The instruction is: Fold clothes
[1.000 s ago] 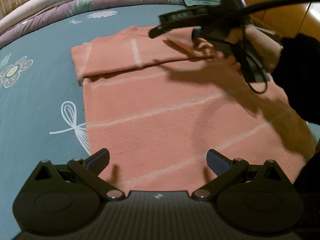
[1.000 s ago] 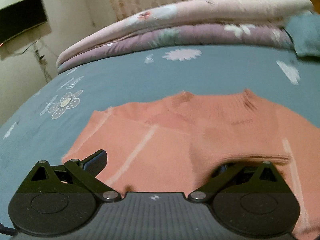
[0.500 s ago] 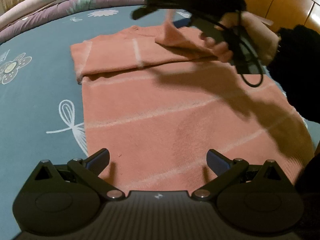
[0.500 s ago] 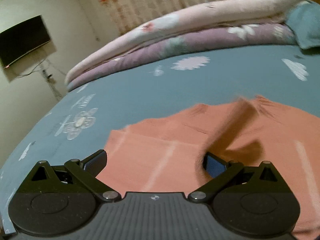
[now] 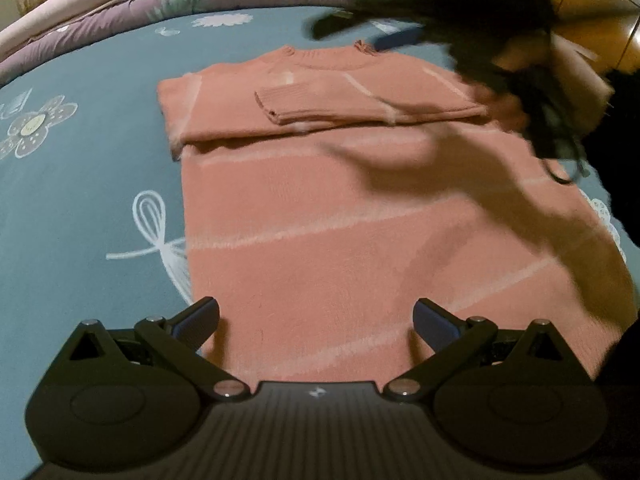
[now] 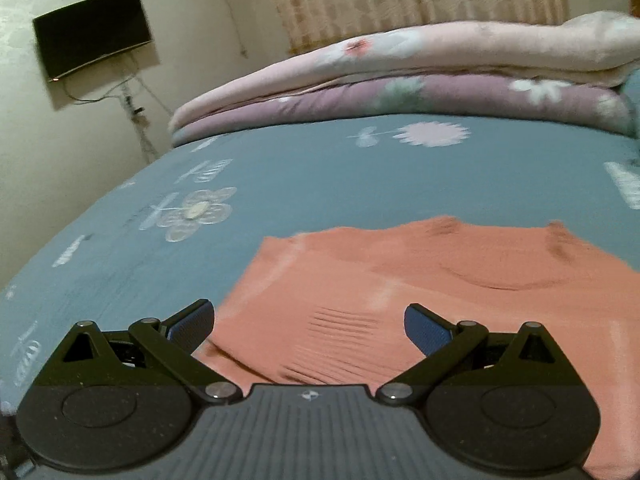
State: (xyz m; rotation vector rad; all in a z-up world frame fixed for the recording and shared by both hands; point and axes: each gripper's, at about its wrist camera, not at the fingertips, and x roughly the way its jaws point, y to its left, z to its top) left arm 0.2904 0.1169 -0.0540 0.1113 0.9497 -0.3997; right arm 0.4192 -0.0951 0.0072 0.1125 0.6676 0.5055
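Observation:
A salmon-pink sweater (image 5: 340,220) with thin pale stripes lies flat on the blue bedsheet (image 5: 80,200), its neckline at the far end. Both sleeves are folded across the chest; the top one (image 5: 360,108) ends in a ribbed cuff near the middle. My left gripper (image 5: 316,320) hovers open over the sweater's near hem with nothing between its fingers. My right gripper (image 6: 308,322) is open and empty above the folded sleeve's ribbed cuff (image 6: 340,340). In the left wrist view it appears as a dark blur (image 5: 460,20) above the sweater's right shoulder, held by a hand (image 5: 568,76).
Folded pink and purple quilts (image 6: 400,76) are stacked along the far side of the bed. A dark screen (image 6: 92,32) hangs on the wall at left, with cables below it. Wooden cabinet doors (image 5: 592,0) stand at the right. The sheet's left part (image 6: 160,220) shows only printed flowers.
The right gripper carried the sleeve across the chest, let it go and rose away open. The sleeve now lies flat on the sweater. The left gripper stayed put.

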